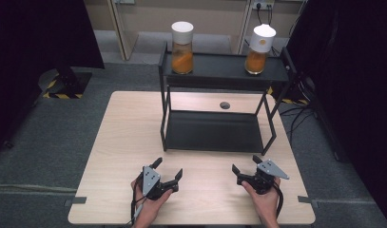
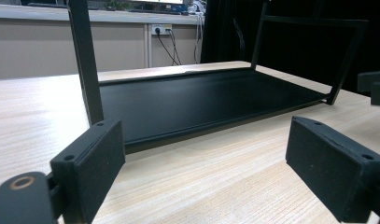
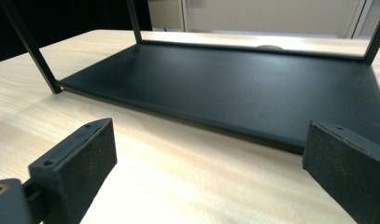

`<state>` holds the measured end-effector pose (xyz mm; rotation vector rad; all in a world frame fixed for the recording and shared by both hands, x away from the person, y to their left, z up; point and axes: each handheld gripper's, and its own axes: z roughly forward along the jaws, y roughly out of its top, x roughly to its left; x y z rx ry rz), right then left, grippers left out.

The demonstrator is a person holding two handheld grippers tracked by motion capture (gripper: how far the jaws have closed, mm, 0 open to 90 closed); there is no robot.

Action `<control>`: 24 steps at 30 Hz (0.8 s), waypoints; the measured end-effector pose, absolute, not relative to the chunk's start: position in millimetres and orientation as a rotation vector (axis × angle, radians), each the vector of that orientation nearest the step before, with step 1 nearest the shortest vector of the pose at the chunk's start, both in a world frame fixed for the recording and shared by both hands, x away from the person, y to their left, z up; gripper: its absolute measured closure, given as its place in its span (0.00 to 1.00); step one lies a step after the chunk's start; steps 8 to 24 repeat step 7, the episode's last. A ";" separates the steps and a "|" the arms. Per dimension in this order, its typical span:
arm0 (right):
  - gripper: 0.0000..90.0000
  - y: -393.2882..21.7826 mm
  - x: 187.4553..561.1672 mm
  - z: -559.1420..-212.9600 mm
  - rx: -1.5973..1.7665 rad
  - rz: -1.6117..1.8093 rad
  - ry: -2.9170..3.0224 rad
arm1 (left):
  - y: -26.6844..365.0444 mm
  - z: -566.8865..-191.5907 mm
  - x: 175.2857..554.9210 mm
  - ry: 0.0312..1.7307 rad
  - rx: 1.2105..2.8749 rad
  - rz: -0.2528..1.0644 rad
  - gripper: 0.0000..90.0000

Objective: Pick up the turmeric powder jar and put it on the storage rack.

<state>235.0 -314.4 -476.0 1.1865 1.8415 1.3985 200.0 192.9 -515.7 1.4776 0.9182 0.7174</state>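
You've got both grippers low on the pale wood-grain table (image 1: 124, 142), just in front of the black metal rack (image 1: 219, 71). Left gripper (image 1: 168, 170) has its jaws spread wide, nothing between them; right gripper (image 1: 244, 165) is the same. The rack's long side runs left to right, thin square legs, matte flat shelves. Up top stand two clear jars (image 1: 182, 47) of orange stuff with white lids, one at each end, upright.
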 end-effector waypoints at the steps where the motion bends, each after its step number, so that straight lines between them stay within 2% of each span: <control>1: 0.04 -313.9 234.8 -477.2 1.190 1.394 1.846 | 192.9 -515.7 199.9 0.917 1.478 0.718 0.13; 24: 0.03 -315.7 233.1 -479.3 1.183 1.412 1.834 | 195.1 -514.5 202.1 0.920 1.482 0.699 0.12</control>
